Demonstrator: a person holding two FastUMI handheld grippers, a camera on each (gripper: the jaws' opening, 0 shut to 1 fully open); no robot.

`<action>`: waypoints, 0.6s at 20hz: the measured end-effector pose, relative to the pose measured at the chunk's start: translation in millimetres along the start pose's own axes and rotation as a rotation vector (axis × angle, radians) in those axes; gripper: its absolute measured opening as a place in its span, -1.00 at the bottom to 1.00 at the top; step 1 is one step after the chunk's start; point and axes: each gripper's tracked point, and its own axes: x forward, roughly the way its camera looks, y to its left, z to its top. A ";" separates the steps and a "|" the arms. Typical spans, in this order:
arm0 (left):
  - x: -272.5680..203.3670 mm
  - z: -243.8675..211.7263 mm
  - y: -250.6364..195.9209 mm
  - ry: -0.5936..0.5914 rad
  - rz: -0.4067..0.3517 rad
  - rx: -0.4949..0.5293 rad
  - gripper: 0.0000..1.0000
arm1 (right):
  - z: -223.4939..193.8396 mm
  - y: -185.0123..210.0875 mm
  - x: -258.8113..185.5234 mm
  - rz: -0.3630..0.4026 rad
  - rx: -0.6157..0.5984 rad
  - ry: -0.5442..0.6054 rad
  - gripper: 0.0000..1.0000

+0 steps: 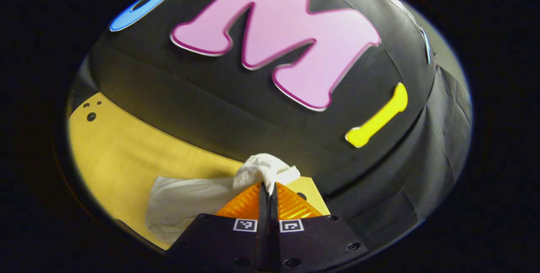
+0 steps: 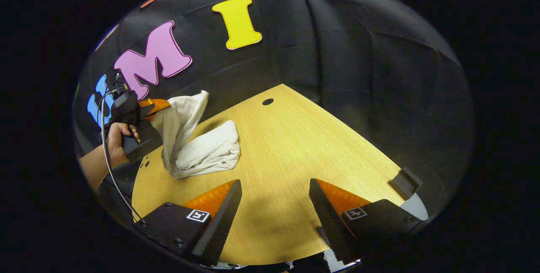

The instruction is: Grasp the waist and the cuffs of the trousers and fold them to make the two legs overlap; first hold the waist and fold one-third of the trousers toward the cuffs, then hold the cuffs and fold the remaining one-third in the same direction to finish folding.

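Left gripper (image 1: pixel 267 188) clenched on a bunched end of the white trousers (image 1: pixel 198 199), cloth puffing up just past the fingertips and trailing down to its left onto the wooden table (image 1: pixel 114 155). Seen from the right gripper view, same tool held by a hand (image 2: pixel 116 136) far to the left, lifting one trouser end while the rest lies heaped on the table beneath. Right gripper (image 2: pixel 274 193) released, fingers spread wide above bare tabletop, trousers ahead and to its left, well apart.
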 end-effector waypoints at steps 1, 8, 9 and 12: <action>4.7 -11.6 -9.2 0.021 -0.005 0.007 -0.90 | 1.6 -3.3 1.5 0.006 0.000 0.001 0.97; 27.1 -78.4 -26.2 0.121 0.034 0.065 -0.89 | 1.7 -13.2 8.9 0.062 -0.055 0.037 0.97; 24.4 -85.5 -24.8 0.126 0.043 0.056 -0.88 | 0.1 -12.8 9.8 0.070 -0.065 0.043 0.97; 17.3 -103.1 -17.9 0.155 0.071 0.034 -0.70 | -0.1 -10.0 11.5 0.091 -0.085 0.051 0.97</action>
